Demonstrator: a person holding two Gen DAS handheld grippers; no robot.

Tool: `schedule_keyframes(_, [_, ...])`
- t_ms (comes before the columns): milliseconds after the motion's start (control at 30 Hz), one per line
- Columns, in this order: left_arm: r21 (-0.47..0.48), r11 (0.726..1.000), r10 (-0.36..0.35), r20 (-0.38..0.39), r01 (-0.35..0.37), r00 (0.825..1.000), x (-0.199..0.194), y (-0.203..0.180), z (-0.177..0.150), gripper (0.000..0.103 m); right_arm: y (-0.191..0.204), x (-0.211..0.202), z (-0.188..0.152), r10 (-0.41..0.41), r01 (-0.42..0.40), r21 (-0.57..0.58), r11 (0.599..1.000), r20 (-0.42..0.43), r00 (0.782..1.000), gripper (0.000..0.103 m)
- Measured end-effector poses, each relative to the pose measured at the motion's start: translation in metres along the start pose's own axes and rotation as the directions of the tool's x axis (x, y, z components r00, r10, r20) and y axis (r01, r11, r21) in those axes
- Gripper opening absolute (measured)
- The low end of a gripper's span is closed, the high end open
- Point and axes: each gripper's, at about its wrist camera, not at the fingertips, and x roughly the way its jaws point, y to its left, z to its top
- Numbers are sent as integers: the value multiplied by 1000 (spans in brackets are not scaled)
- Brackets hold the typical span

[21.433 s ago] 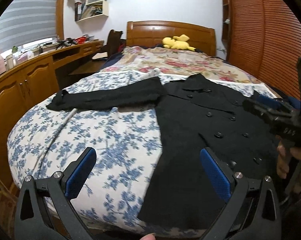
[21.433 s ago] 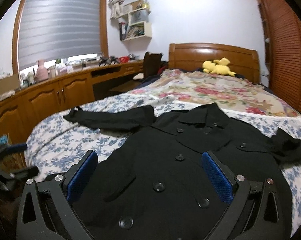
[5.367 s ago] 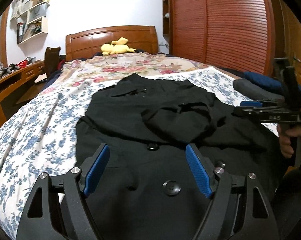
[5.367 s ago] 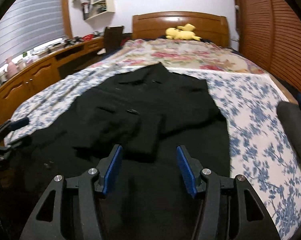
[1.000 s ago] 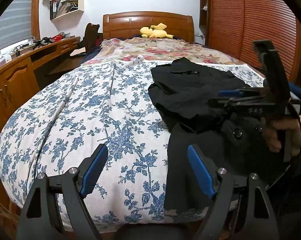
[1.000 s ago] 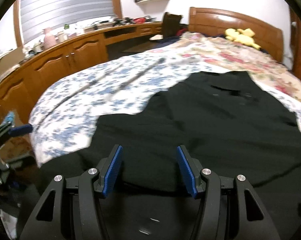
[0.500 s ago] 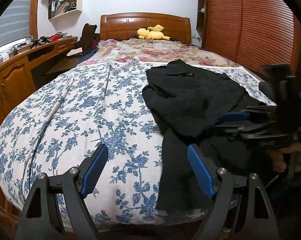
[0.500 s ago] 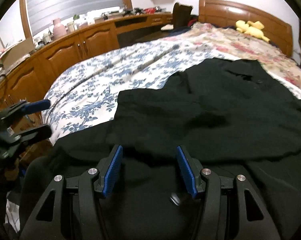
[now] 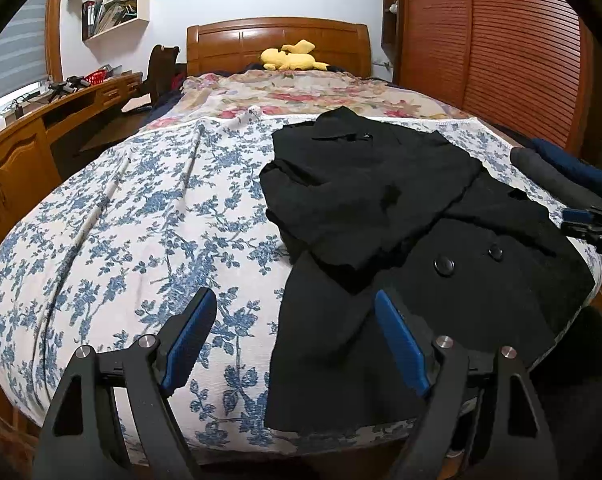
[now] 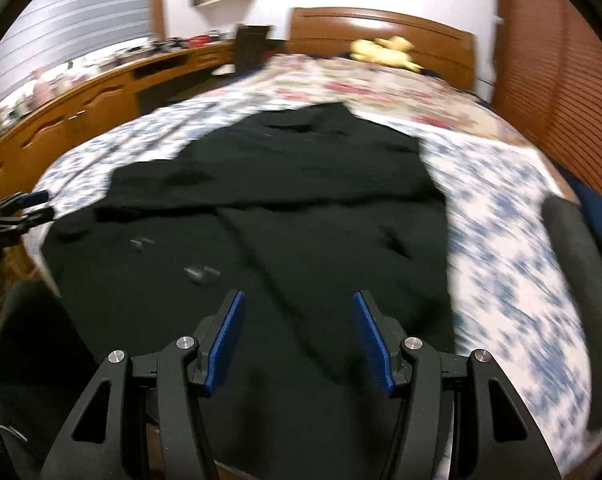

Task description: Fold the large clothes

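Observation:
A black buttoned coat (image 9: pixel 401 216) lies on the blue floral bedspread (image 9: pixel 141 216), its sleeves folded in over its body and its lower part near the bed's foot. My left gripper (image 9: pixel 293 340) is open and empty above the bed's foot edge, at the coat's lower left corner. My right gripper (image 10: pixel 299 340) is open and empty above the coat's lower part (image 10: pixel 301 232). The right gripper also shows at the right edge of the left wrist view (image 9: pixel 593 224). The left gripper shows at the left edge of the right wrist view (image 10: pixel 21 208).
A yellow plush toy (image 9: pixel 291 56) lies by the wooden headboard (image 9: pixel 277 40). A wooden desk and cabinets (image 9: pixel 17 148) run along the left. A slatted wooden wardrobe (image 9: pixel 493 48) stands on the right. Dark rolled items (image 9: pixel 557 168) lie at the bed's right edge.
My right gripper has swung right and back from the coat, now blurred with motion. The coat's lower part lies flatter on the bed. My left gripper has barely moved.

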Motion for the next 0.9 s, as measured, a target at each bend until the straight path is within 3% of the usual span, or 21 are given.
schedule_keyframes(67, [-2, 1000, -7, -10, 7, 1000, 3, -2, -2, 81, -15, -3, -9, -39, 39, 40, 998, -15, 999, 58])
schedule_keyframes(200, [-7, 999, -54, -28, 54, 998, 9, -4, -9, 68, -38, -7, -26, -111, 114, 88, 989, -45, 993, 58])
schedule_keyframes(267, [-4, 998, -56, -43, 55, 998, 12, -6, -13, 62, -43, -8, -31, -119, 126, 118, 985, -63, 991, 58])
schedule_keyframes(367, [-8, 999, -45, -64, 45, 997, 16, -5, -20, 62, -49, -1, -32, -116, 128, 145, 981, -90, 989, 58])
schedule_keyframes(667, [-27, 999, -26, -109, 23, 994, 23, 3, -31, 62, -55, 7, -34, -52, 70, 138, 988, -132, 990, 58])
schedule_keyframes(900, [-26, 999, -24, -111, 21, 993, 21, 2, -34, 62, -50, -5, -40, 0, 16, 142, 990, -112, 994, 58])
